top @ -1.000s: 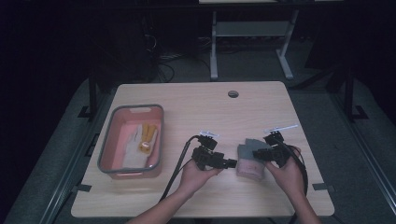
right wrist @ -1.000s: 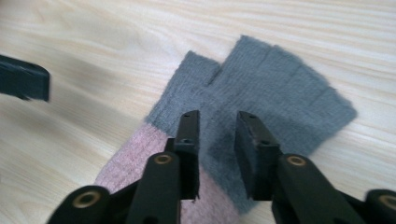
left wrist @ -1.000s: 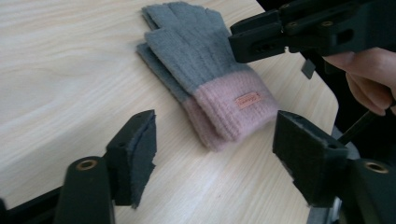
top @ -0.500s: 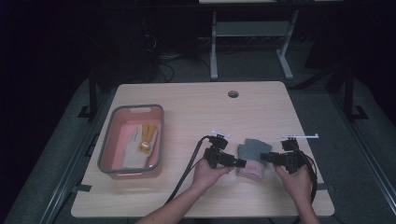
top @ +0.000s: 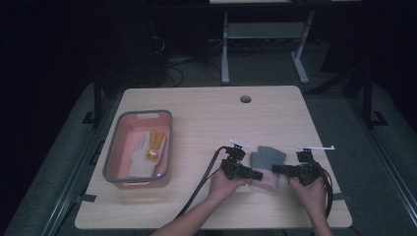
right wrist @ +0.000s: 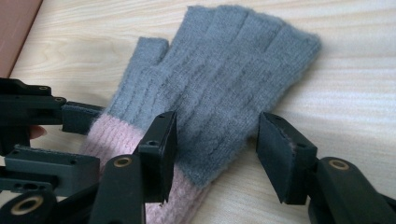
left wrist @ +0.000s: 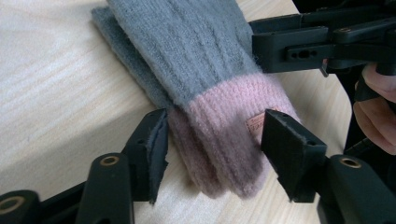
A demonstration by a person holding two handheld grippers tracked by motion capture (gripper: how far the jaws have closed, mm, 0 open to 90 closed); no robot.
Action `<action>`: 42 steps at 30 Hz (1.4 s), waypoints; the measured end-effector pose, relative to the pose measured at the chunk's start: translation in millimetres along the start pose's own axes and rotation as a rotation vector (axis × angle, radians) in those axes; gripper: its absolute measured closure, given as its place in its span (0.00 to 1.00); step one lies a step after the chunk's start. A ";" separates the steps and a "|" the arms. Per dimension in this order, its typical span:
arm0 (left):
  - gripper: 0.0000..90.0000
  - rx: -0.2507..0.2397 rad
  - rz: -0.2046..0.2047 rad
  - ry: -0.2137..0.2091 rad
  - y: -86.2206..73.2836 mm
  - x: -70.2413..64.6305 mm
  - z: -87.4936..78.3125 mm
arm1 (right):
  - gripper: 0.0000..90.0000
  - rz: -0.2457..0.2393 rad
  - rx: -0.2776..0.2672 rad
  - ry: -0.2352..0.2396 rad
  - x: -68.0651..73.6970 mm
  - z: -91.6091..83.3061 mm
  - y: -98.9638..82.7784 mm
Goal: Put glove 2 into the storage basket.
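Note:
A pair of grey knit gloves with pink cuffs (top: pixel 268 158) lies stacked flat on the table. My left gripper (top: pixel 252 173) comes at it from the left. In the left gripper view the left gripper (left wrist: pixel 217 140) has the pink cuffs (left wrist: pixel 224 140) between its jaws, which have just been closing; the pads sit at the cuffs' sides without squeezing them. My right gripper (top: pixel 278 169) faces it from the right. In the right gripper view the right gripper (right wrist: pixel 215 140) stands open, having just been opening, over the grey gloves' (right wrist: pixel 219 79) edge.
A pink tub with a grey rim (top: pixel 112 152) stands at the table's left. It holds a white glove (top: pixel 140 156) and a yellow one (top: pixel 156 141). A cable hole (top: pixel 245 99) is near the far edge. Black cables trail off the front edge.
Both hands have sunk and shifted right and toward the front edge. The right jaws have let go of the gloves and spread. The gloves now lie flat on the table.

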State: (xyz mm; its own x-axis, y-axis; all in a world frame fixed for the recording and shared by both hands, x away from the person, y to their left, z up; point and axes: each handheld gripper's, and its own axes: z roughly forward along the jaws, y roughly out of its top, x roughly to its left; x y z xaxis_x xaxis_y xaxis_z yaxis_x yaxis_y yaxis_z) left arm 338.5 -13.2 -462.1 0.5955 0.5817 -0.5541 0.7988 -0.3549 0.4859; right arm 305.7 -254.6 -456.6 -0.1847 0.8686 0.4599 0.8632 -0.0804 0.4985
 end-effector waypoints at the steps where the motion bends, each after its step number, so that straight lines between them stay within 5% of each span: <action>1: 0.46 0.007 -0.004 -0.002 -0.5 0.0 0.9 | 0.53 0.008 0.000 0.004 -0.5 0.1 -0.3; 9: 0.49 0.014 0.006 -0.003 -1.2 -0.1 1.0 | 0.56 0.042 0.004 0.037 -3.8 6.5 -2.7; 25: 0.59 0.001 -0.074 -0.082 0.1 8.2 6.0 | 0.83 0.131 -0.014 0.113 -5.6 15.3 -6.2; 31: 0.70 -0.001 -0.067 -0.106 0.2 11.6 2.3 | 0.87 0.103 0.003 0.121 -1.6 14.2 -1.5; 42: 0.71 -0.025 -0.050 -0.114 -4.4 18.8 -18.5 | 0.87 0.046 0.040 0.149 16.9 16.5 4.1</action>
State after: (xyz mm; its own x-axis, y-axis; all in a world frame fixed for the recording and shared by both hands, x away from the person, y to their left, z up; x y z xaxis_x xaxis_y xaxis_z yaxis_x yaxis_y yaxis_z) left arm 344.6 12.9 -462.1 0.5618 0.5108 -0.6508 0.8263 -0.3084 0.4713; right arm 313.9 -232.2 -458.8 -0.2096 0.7821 0.5869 0.8896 -0.0965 0.4464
